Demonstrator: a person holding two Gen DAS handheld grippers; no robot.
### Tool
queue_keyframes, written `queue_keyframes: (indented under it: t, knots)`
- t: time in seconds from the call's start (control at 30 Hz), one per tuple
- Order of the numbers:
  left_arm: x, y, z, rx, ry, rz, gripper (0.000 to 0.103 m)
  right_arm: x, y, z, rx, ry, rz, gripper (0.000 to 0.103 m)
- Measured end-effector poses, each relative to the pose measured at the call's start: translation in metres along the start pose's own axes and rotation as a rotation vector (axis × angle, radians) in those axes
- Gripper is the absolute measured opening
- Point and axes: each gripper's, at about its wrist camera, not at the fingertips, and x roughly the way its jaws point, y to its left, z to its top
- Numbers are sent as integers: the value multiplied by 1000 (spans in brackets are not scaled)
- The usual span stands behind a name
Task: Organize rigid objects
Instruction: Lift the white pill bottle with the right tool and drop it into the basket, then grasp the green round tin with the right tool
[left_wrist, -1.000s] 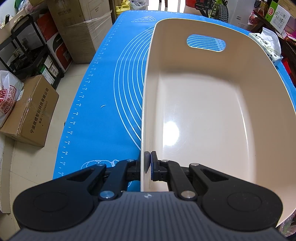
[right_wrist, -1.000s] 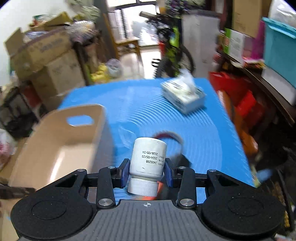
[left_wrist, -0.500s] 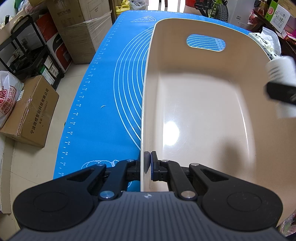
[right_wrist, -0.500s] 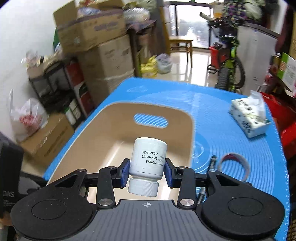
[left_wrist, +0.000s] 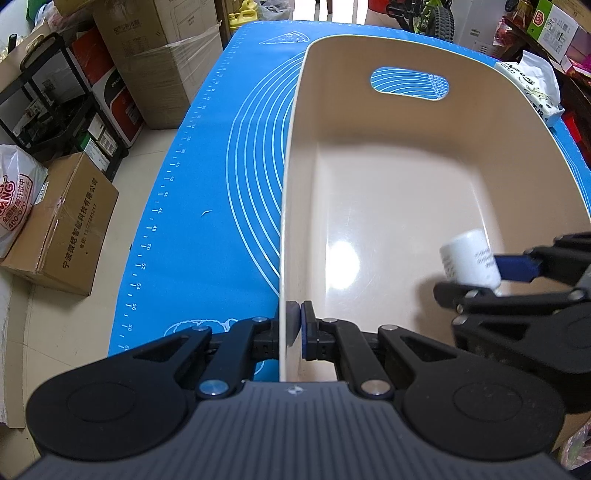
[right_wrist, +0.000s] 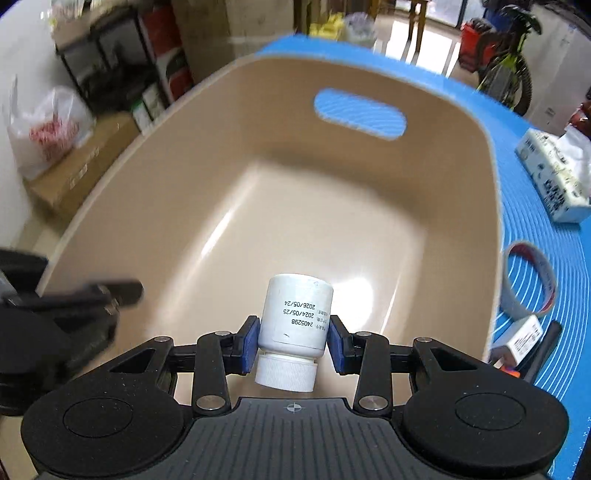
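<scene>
A beige plastic bin with a handle slot stands on the blue mat; nothing lies in it. My left gripper is shut on the bin's near left wall, one pad on each side. My right gripper is shut on a white pill bottle, held cap toward the camera, over the inside of the bin. In the left wrist view the bottle and the right gripper show low at the bin's right side, above its floor.
On the mat right of the bin lie a tissue pack, a grey-and-red wristband, a small white box and a dark pen. Cardboard boxes, a black shelf and a bicycle stand around the table.
My right gripper has swung left with the bottle, from over the mat to above the bin, and has sunk lower into it. The left gripper and the bin have stayed still.
</scene>
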Motion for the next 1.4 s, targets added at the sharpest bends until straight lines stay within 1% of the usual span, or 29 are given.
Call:
queue_keyframes:
  t: [0.1, 0.13, 0.2, 0.27, 0.43, 0.5, 0.57, 0.67, 0.83, 0.93, 1.07, 1.13, 1.23, 1.33, 1.4]
  knots:
    - [0, 0, 0, 4, 1, -2, 7, 11, 3, -2, -20, 59, -21, 46]
    - [0, -1, -1, 4, 0, -1, 7, 11, 4, -1, -22, 63, -19, 45]
    - [0, -1, -1, 1, 0, -4, 7, 9, 5, 0, -17, 58, -21, 51]
    - [0, -1, -1, 0, 0, -3, 7, 7, 5, -2, -18, 56, -17, 52]
    - [0, -2, -1, 0, 0, -2, 7, -3, -1, -3, -3, 29, 12, 52]
    - [0, -2, -1, -1, 0, -2, 7, -16, -8, -3, -2, -1, 33, 65]
    - [0, -2, -1, 3, -1, -2, 7, -28, -10, -5, -19, -31, 52, 69]
    - [0, -2, -1, 3, 0, -3, 7, -46, -10, -3, -46, -81, 37, 70]
    - [0, -2, -1, 2, 0, -3, 7, -81, -29, -2, -19, -170, 51, 72]
    - [0, -2, -1, 2, -1, -4, 7, -101, -43, -2, 6, -247, 28, 72]
    - [0, -1, -1, 1, -1, -7, 7, -119, -71, -8, 74, -305, 6, 72]
    - [0, -1, -1, 1, 1, -6, 7, -127, -83, -15, 103, -317, -14, 73]
    - [0, -1, -1, 3, 0, -7, 7, -128, -100, -27, 139, -318, -47, 74]
    - [0, -1, -1, 2, 1, -9, 7, -123, -119, -40, 186, -302, -75, 74]
    - [0, -1, 0, 1, 1, -10, 7, -112, -131, -52, 224, -277, -94, 74]
